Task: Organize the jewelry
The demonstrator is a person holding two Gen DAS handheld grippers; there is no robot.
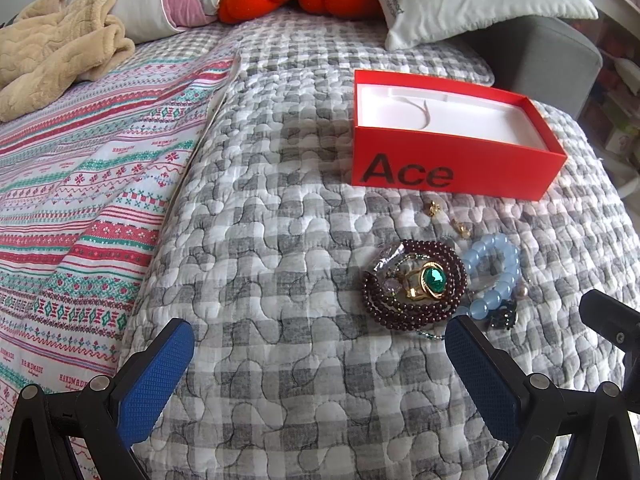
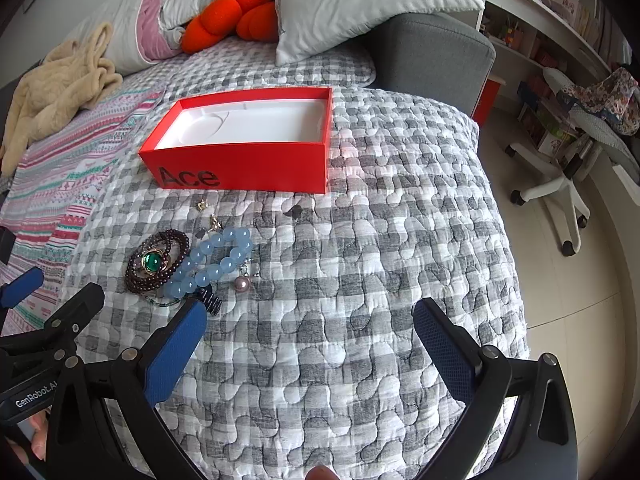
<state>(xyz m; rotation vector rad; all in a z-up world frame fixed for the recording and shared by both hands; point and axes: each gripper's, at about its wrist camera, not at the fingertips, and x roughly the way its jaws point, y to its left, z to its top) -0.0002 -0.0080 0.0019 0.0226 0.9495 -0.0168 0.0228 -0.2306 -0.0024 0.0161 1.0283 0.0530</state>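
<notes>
**Jewelry waiting, nothing boxed**

Left wrist: the left gripper (image 1: 318,354) is hovering wide and empty, the beads (image 1: 414,282) lying ahead-right.

Right wrist: the right gripper (image 2: 310,342) is gaping empty, the bracelet (image 2: 218,264) ahead-left, the box (image 2: 248,160) beyond. Tangled strands risk dragging neighbours along.

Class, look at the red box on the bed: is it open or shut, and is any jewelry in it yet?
Open and empty: the red box has no lid on, and only its white liner shows.

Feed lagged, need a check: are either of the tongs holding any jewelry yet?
No. Left tongs and right tongs are both open and empty; the jewelry pile lies on the quilt.
</notes>
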